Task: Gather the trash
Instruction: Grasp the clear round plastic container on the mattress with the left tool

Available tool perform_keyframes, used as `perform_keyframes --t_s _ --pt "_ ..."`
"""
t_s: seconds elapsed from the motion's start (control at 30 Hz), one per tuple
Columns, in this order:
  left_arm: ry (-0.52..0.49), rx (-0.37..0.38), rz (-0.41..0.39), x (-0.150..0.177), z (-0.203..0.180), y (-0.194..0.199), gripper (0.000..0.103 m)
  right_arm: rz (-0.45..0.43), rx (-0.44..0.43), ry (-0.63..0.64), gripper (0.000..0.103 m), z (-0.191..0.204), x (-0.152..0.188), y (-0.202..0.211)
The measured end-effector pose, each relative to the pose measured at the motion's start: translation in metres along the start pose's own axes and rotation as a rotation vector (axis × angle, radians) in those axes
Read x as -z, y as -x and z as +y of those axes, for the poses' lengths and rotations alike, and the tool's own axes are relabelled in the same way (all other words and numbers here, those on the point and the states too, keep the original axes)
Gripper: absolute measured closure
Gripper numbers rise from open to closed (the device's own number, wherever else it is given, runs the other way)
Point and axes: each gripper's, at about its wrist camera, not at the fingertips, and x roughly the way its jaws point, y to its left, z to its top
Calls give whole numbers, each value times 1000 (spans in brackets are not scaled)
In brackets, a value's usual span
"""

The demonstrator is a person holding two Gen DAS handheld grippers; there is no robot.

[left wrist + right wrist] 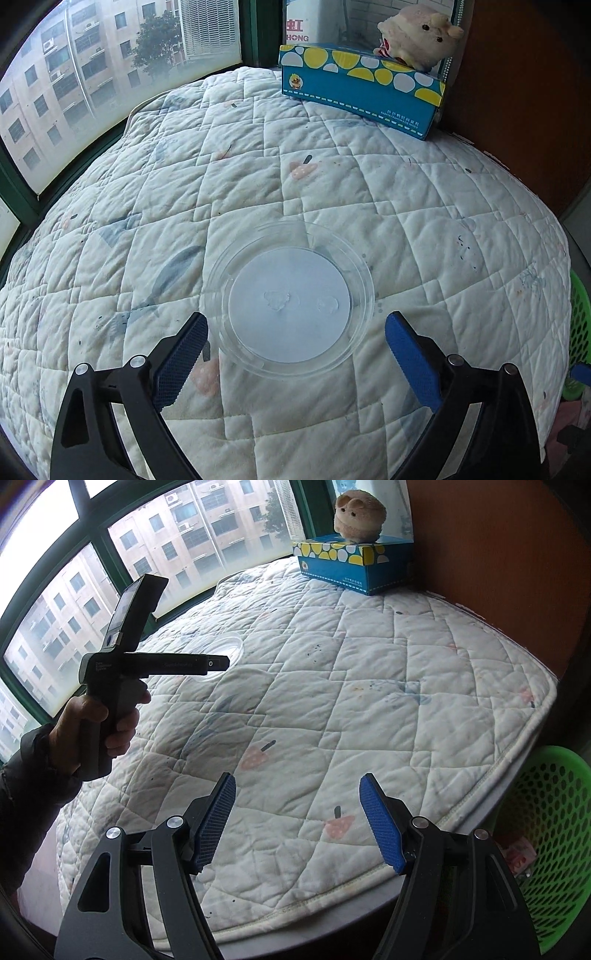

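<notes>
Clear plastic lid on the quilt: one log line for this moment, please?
left hand-held gripper: open, above round clear plastic lid | right hand-held gripper: open, empty

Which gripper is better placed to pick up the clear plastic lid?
Left. The left gripper stands open with the clear plastic lid right ahead between its fingers. The right gripper is open over bare quilt, well away from it.

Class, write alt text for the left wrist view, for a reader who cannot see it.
An open left gripper hovers over a clear plastic lid lying on a white quilt. At the far edge a plush toy rests on a blue box beside a window.
</notes>
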Motion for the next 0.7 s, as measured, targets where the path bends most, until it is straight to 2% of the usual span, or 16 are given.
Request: perform_keyframes --t_s 0.27,0.47,0.6,0.7 --pt "3 19 4 -3 7 -9 13 9 -6 4 34 0 -13 -23" --pt "2 12 -14 -4 6 -9 14 20 -5 -15 41 -3 -18 -35" --pt "25 37 -24 1 4 0 15 15 1 -31 45 -6 -22 -39" --pt "5 51 -39 7 -6 13 15 9 3 -42 47 -10 -20 -36"
